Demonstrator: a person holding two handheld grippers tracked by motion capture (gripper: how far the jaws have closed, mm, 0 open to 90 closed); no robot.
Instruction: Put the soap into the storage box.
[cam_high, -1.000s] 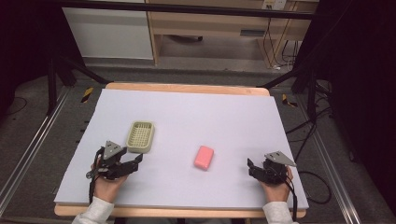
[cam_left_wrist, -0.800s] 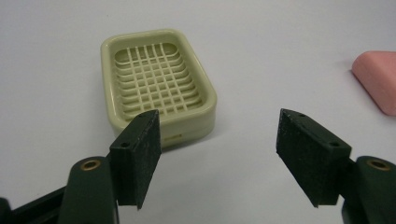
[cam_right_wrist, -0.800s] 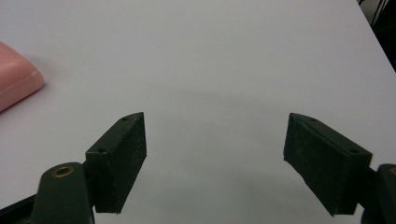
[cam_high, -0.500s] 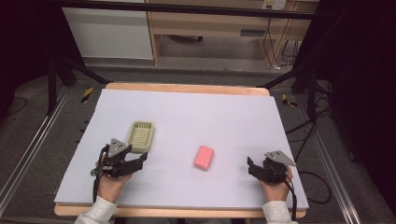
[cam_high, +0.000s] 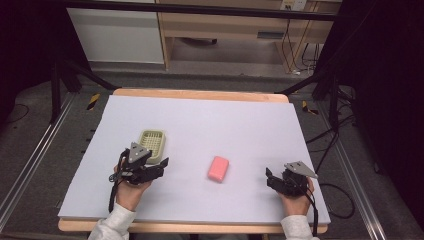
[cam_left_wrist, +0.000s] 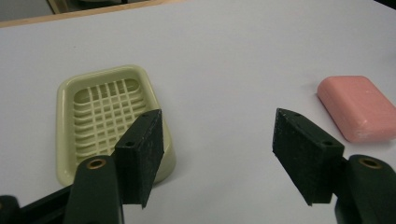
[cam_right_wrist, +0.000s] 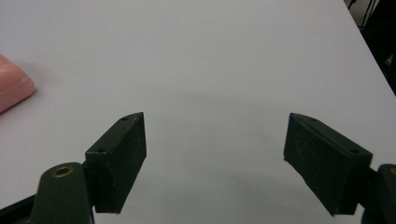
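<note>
Here, label by label, is the scene at the table:

Left claw (cam_high: 161, 164): held low by the person's left hand, its jaws part open and just now closing, with nothing between the pads. In the left gripper view the near corner of the pale yellow plastic soap dish (cam_left_wrist: 111, 115) sits behind the claw's left pad (cam_left_wrist: 142, 151); whether pad and rim touch cannot be told. The gap between the jaws spans bare table.

Step in hand: judged from the approach, the left claw is going for the soap dish. To do it well, the claw should shift toward the dish so one pad drops inside the slatted tray and the other stays outside the wall, then pinch the rim squarely; a grip on the rounded corner could slip.

Right claw (cam_high: 270, 178): resting near the table's right front edge in the person's right hand, jaws wide apart in the right gripper view (cam_right_wrist: 212, 154) and empty.

Soap dish (cam_high: 152, 143): flat on the white table cover, just beyond the left claw in the high view.

Pink rectangular bar of soap (cam_high: 218, 169): lying loose between the two claws, well apart from the dish, touched by neither.

Table (cam_high: 240, 120): a wooden top under a white sheet, carrying the dish and the soap.
</note>
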